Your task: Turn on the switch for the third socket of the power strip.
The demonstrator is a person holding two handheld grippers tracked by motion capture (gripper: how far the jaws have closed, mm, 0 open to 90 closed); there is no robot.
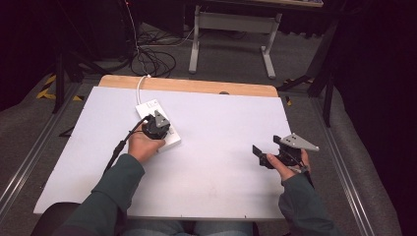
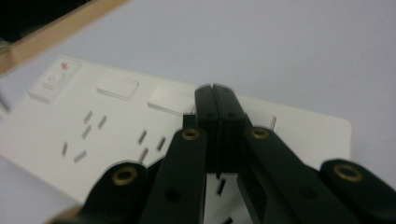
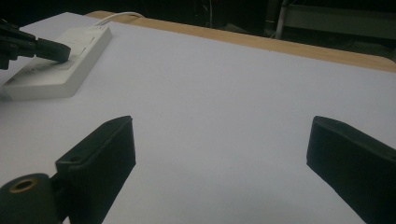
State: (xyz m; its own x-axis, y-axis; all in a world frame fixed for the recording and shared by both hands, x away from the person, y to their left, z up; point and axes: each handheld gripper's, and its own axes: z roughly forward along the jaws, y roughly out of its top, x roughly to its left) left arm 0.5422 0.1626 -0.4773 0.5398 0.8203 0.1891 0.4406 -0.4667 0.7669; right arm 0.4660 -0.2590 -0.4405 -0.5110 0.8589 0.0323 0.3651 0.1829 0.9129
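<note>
Dim room, desk (image 1: 221,162) evenly lit from above, soft shadows; dark surroundings beyond desk. Gripper views grainy, near jaws blurred.

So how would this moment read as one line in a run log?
left gripper: shut, tips on white power strip | right gripper: open, holding nothing, over white table sheet | strip cable: runs off far edge

A lab or workshop setup here: black curtains (image 1: 378,73) on both sides, cables (image 1: 152,59) coiled on grey carpet at upper left, a bare white-topped table (image 1: 221,167), metal desk legs (image 1: 196,44) beyond.
</note>
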